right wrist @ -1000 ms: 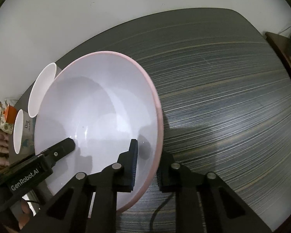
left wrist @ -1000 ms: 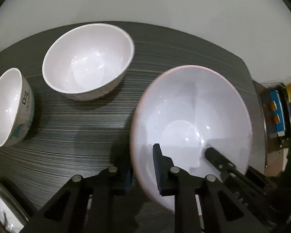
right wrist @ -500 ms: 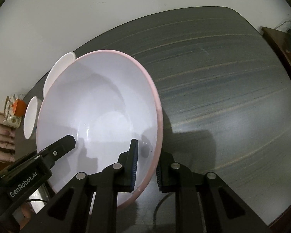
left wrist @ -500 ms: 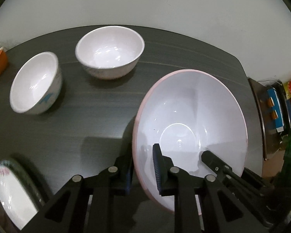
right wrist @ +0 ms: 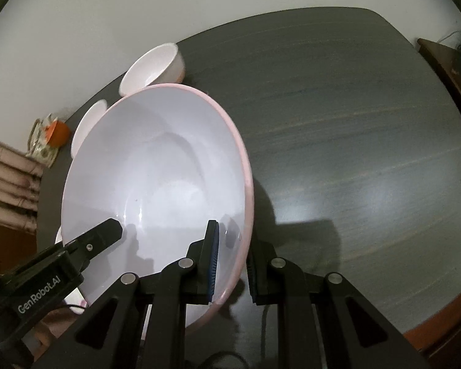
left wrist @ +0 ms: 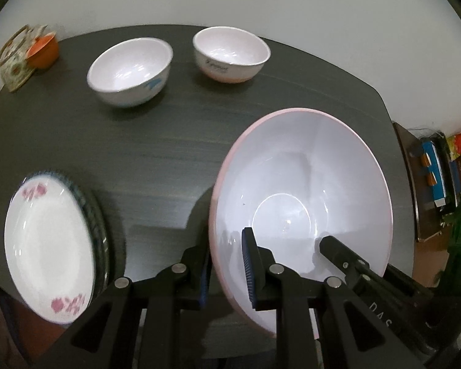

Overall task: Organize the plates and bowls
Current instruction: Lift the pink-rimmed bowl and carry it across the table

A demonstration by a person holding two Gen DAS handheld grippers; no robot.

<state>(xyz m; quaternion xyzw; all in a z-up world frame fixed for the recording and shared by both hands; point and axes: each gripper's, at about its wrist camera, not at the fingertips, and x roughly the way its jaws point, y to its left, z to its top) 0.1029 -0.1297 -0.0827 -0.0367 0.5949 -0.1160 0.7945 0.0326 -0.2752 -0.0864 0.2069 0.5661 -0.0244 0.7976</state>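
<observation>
A large white bowl with a pink rim [left wrist: 301,196] [right wrist: 156,184] hangs tilted above the dark table, held from both sides. My left gripper [left wrist: 227,264] is shut on its left rim, one pad inside and one outside. My right gripper [right wrist: 232,261] is shut on the opposite rim the same way. Each gripper's finger shows inside the bowl in the other's view. Two small white bowls stand at the far side: one with a blue mark [left wrist: 129,72] and one with an orange base [left wrist: 230,53] [right wrist: 152,67]. A white plate with pink flowers [left wrist: 49,243] tops a stack at the near left.
The dark wood-grain table [right wrist: 353,138] stretches bare to the right of the big bowl. An orange cup [left wrist: 43,50] and a patterned box [left wrist: 13,67] sit at the table's far left corner. A side shelf with books [left wrist: 433,172] stands beyond the right edge.
Both grippers have carried the big bowl up and back toward me. The two small bowls have receded to the far side, and the plate stack has come into view at the left.
</observation>
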